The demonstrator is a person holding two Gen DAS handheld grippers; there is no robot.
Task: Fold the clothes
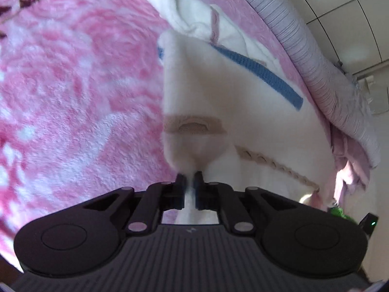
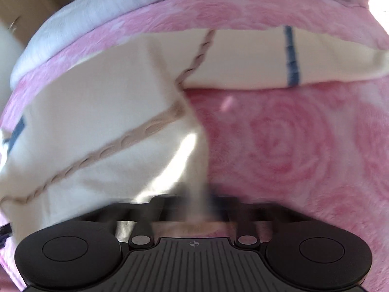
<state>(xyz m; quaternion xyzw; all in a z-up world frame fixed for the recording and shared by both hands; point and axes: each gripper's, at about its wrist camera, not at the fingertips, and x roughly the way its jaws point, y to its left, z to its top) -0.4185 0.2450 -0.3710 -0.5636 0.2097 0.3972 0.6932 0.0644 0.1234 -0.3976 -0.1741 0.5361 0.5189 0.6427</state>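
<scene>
Spread on the pink rose blanket (image 1: 73,92) toward twelve o'clock, the cream sweater (image 1: 243,121) is pinched at its edge by the left hand-held gripper (image 1: 189,182) and, apparently through blur, the right hand-held gripper (image 2: 201,194), ready to fold over.

Bare pink blanket (image 1: 73,85) leftward; cream garment (image 1: 243,126) heaped rightward.

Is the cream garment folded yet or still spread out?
Partly folded: the cream garment lies doubled over itself on the pink blanket, not neatly finished.
</scene>
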